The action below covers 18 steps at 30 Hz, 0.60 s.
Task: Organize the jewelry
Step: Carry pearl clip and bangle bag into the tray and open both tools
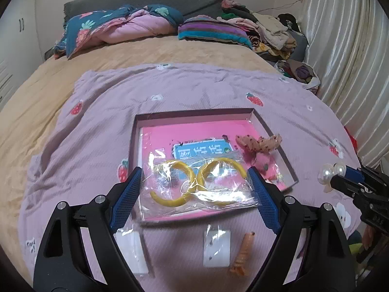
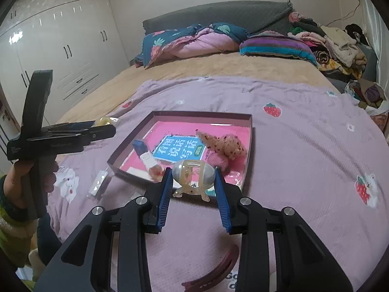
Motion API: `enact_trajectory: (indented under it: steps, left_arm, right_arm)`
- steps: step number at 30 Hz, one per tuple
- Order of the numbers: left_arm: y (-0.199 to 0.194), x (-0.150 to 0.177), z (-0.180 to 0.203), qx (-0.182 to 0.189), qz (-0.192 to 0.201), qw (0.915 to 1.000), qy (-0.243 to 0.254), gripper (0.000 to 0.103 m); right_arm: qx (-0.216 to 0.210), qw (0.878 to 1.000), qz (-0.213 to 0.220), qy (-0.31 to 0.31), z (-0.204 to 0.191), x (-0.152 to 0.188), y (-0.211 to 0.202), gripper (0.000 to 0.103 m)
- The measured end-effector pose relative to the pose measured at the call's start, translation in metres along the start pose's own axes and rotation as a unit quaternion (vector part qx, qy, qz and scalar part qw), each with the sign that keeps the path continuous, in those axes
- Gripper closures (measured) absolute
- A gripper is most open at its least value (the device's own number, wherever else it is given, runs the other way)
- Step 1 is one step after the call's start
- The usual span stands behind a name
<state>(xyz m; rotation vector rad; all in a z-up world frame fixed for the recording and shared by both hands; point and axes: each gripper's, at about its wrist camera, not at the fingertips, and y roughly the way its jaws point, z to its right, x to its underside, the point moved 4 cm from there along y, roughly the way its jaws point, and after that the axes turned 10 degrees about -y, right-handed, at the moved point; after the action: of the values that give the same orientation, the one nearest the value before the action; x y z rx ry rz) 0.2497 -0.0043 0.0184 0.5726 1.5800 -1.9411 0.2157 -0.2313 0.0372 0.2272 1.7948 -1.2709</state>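
Right gripper [image 2: 194, 182] clamps a pearly claw clip [image 2: 193, 175] between its blue pads, hanging just over the near edge of the shallow box [image 2: 204, 114]. Inside, a pink book [image 2: 178, 150] and a speckled bow [image 2: 223, 143]. Left gripper [image 2: 107, 127] hovers at left, its grip unclear; a maroon hair clip [image 2: 214, 272] lies on the lilac blanket [image 2: 304, 146] below.

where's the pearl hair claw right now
The pearl hair claw is clamped in the right gripper, held just in front of the tray's near edge, near the pink book.
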Motion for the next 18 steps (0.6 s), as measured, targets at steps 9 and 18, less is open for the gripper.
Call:
enact_trajectory:
  steps: [9, 18]
  left_arm:
    - [0.033, -0.017, 0.015, 0.0, -0.014, 0.9998, 0.012, 0.025]
    - [0.078, -0.022, 0.019, -0.001, -0.045, 0.9989, 0.015, 0.025]
  right_arm:
    - [0.01, 1.0, 0.002, 0.003, 0.011, -0.009, 0.012, 0.07]
    - [0.016, 1.0, -0.009, 0.01, 0.025, -0.01, 0.035, 0.07]
